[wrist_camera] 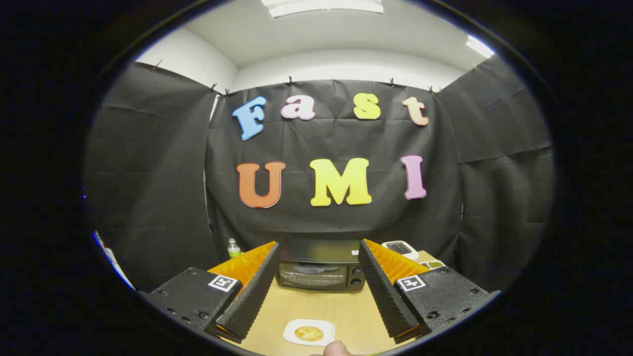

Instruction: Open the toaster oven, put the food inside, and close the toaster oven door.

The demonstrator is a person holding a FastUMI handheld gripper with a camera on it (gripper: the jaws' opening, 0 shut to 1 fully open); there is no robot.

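Observation:
A black toaster oven stands at the far side of the wooden table, its glass door shut. It sits beyond my fingers, framed between them. A round golden piece of food lies on a small white plate on the near part of the table, low between the fingers. My gripper is open and held above the table with nothing between the fingers. A fingertip of a person shows just in front of the plate.
A small bottle with a green label stands at the back left of the table. A white device and a small flat item lie at the back right. Black cloth walls close in the booth.

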